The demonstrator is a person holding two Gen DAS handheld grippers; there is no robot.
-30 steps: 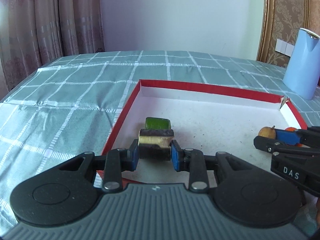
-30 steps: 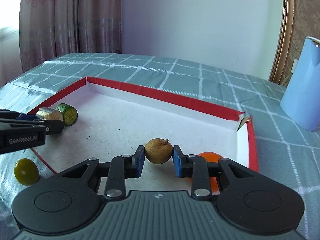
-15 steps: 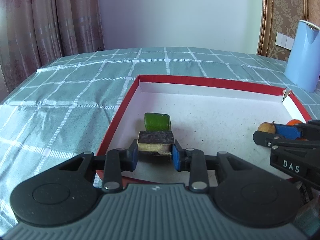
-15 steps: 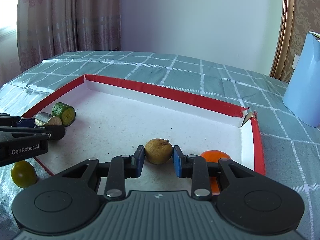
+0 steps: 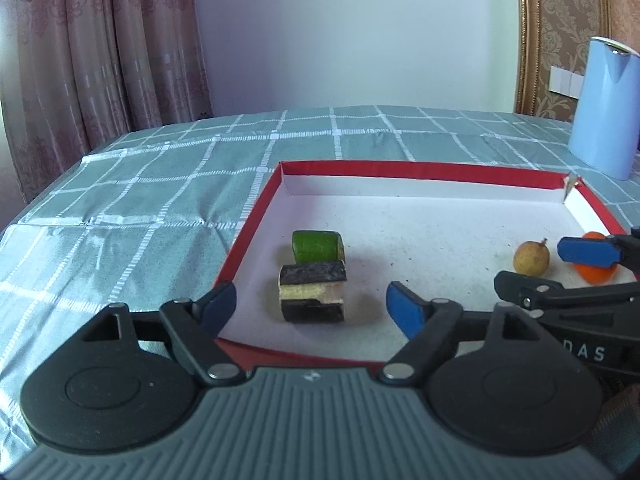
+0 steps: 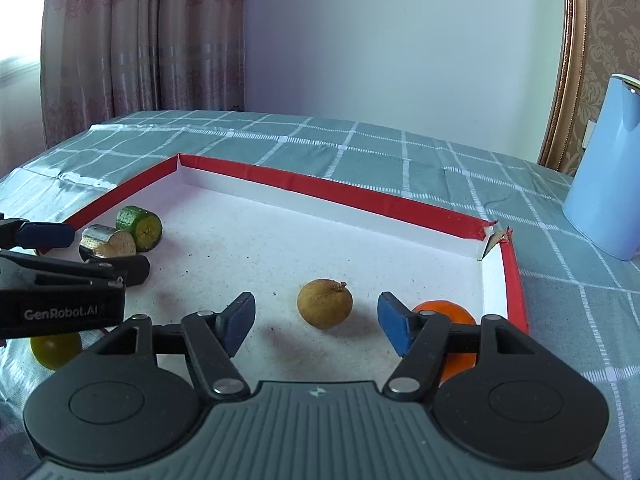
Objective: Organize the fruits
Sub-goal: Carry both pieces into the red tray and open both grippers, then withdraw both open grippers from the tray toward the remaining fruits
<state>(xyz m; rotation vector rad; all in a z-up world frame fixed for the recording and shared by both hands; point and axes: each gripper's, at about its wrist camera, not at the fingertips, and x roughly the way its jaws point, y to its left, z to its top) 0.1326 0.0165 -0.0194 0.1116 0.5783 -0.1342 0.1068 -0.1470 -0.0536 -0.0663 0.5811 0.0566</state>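
Observation:
A red-walled tray (image 5: pixel 420 170) (image 6: pixel 320 190) with a white floor lies on the checked tablecloth. A dark, pale-centred sugarcane piece (image 5: pixel 313 292) (image 6: pixel 105 242) rests near its left wall, beside a green cut piece (image 5: pixel 318 246) (image 6: pixel 140 227). My left gripper (image 5: pixel 311 309) is opening around the sugarcane piece, pads clear of it. A brown longan (image 6: pixel 325 303) (image 5: pixel 531 258) sits between the opening jaws of my right gripper (image 6: pixel 318 322), untouched. An orange fruit (image 6: pixel 450 316) (image 5: pixel 596 270) lies by the right wall, partly hidden by a finger.
A light blue jug (image 5: pixel 606 108) (image 6: pixel 612 168) stands on the cloth beyond the tray's right corner. A small yellow-green fruit (image 6: pixel 54 350) lies on the cloth outside the tray's left wall. Curtains and a wall close the far side of the table.
Both grippers have opened. The left let go of the sugarcane piece and the right let go of the longan; both now rest on the tray floor.

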